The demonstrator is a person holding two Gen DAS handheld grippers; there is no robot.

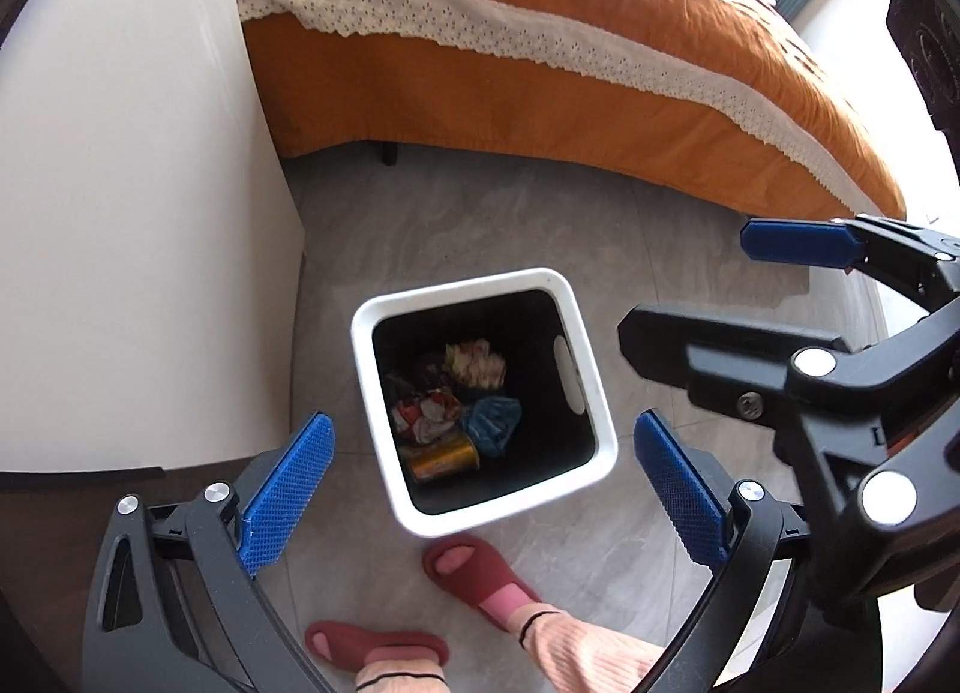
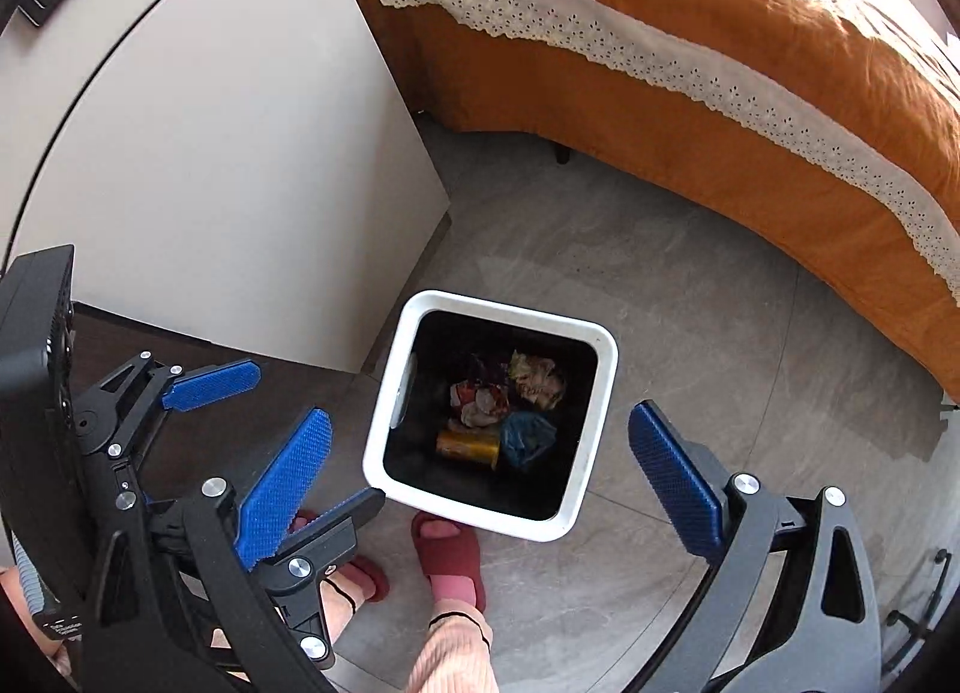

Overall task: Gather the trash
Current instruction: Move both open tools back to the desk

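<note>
A white square trash bin [image 1: 594, 387] [image 2: 591, 414] with a black inside stands on the grey floor. Inside lie crumpled wrappers [image 1: 429, 414] [image 2: 480, 402], a blue crumpled piece [image 1: 495, 423] [image 2: 528, 435] and a gold can [image 1: 444, 456] [image 2: 468, 447]. My left gripper [image 1: 483, 489] is open and empty above the bin. My right gripper [image 2: 480, 483] is open and empty above the bin too. The right gripper also shows at the right of the left wrist view [image 1: 687, 288], and the left gripper at the left of the right wrist view [image 2: 312, 441].
A bed with an orange cover and white lace trim [image 1: 570, 57] [image 2: 690, 63] runs behind the bin. A white cabinet [image 1: 132, 213] [image 2: 228, 153] stands to the left. The person's feet in red slippers [image 1: 474, 570] [image 2: 447, 552] are just in front of the bin.
</note>
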